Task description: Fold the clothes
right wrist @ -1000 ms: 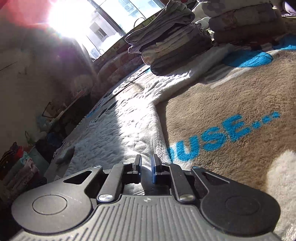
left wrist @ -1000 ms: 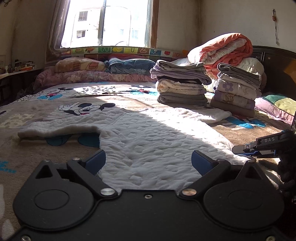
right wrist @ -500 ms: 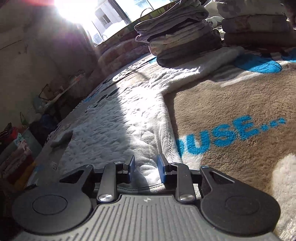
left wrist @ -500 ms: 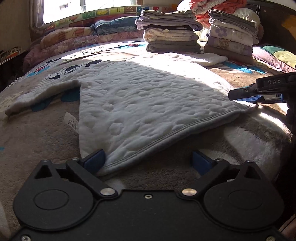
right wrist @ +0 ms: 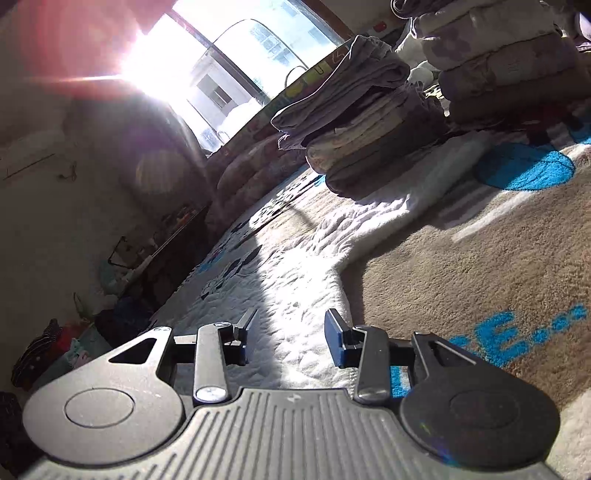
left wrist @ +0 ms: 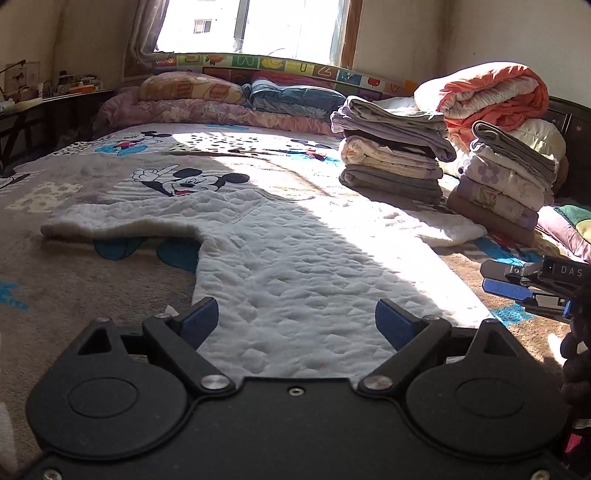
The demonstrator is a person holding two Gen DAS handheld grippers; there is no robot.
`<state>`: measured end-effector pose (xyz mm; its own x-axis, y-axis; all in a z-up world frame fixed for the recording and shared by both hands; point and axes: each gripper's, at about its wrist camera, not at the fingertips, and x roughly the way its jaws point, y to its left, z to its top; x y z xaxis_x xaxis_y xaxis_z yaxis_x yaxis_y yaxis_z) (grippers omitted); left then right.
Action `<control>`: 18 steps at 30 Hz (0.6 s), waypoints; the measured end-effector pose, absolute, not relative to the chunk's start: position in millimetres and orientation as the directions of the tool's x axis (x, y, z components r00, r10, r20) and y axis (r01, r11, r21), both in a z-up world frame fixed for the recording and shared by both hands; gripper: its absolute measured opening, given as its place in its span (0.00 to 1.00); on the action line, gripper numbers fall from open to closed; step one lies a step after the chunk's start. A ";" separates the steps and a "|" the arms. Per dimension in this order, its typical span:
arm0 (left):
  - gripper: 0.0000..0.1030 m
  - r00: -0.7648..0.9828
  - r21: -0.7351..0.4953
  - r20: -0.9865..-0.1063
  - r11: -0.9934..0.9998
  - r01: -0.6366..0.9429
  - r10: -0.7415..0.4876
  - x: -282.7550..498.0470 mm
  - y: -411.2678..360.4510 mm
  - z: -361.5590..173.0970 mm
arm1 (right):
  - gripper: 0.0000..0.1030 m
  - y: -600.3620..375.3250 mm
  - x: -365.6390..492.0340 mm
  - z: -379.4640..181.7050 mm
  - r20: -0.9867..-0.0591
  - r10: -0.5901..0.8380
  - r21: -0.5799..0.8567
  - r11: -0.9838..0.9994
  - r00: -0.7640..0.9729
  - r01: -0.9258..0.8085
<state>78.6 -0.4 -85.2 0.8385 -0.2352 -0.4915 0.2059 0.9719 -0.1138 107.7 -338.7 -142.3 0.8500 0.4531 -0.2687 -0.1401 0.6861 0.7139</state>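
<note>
Indoors, a white quilted garment is laid flat on a cartoon-print bedspread, folded stacks behind it near a sunlit window. Left gripper and right gripper are spread apart, nothing grasped, over the hem. Floor clutter is seen only by the right wrist.

Left wrist view sits low and level over the bed, facing the window. Right wrist view is rolled, nearer the surface. Both share the white garment and folded stacks.
</note>
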 end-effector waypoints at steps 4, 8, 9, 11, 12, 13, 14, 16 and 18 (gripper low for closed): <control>0.91 0.835 -0.057 -0.486 0.963 0.264 -0.258 92.9 -30.2 -80.5 | 0.60 -398.1 141.4 -164.3 -0.240 0.348 0.865 0.500 0.906 0.037; 0.72 0.835 0.000 -0.479 0.952 0.307 -0.270 124.8 -64.1 -69.1 | 0.65 -436.5 170.2 -178.6 -0.250 0.244 0.907 0.398 0.937 0.138; 0.69 0.837 0.016 -0.478 0.950 0.312 -0.267 136.1 -72.6 -65.7 | 0.66 -442.2 179.4 -177.8 -0.252 0.233 0.908 0.393 0.939 0.146; 0.65 0.839 0.044 -0.476 0.946 0.322 -0.263 158.4 -88.8 -59.6 | 0.71 -447.8 194.1 -176.3 -0.270 0.218 0.896 0.413 0.938 0.162; 0.64 0.838 0.051 -0.477 0.943 0.328 -0.265 169.0 -95.7 -57.9 | 0.70 -451.9 203.1 -176.6 -0.288 0.204 0.886 0.428 0.936 0.179; 0.61 0.836 0.059 -0.479 0.941 0.334 -0.267 179.8 -102.8 -56.7 | 0.70 -455.9 210.3 -177.7 -0.296 0.199 0.881 0.436 0.934 0.186; 0.59 0.834 0.069 -0.483 0.938 0.340 -0.267 190.8 -110.2 -56.2 | 0.70 -459.7 217.0 -177.3 -0.301 0.192 0.874 0.447 0.934 0.190; 0.55 0.825 0.079 -0.497 0.933 0.352 -0.269 213.2 -124.1 -58.0 | 0.68 -465.3 228.8 -175.0 -0.319 0.180 0.853 0.482 0.931 0.199; 0.50 0.810 0.074 -0.520 0.930 0.359 -0.271 234.8 -134.5 -63.2 | 0.62 -467.9 236.7 -174.1 -0.337 0.174 0.832 0.514 0.925 0.207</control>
<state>234.8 -134.5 -63.2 0.8097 -0.2714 -0.5204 0.3592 0.9304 0.0737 236.7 -467.9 -174.1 0.9251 0.1738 -0.3375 0.2071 0.5140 0.8324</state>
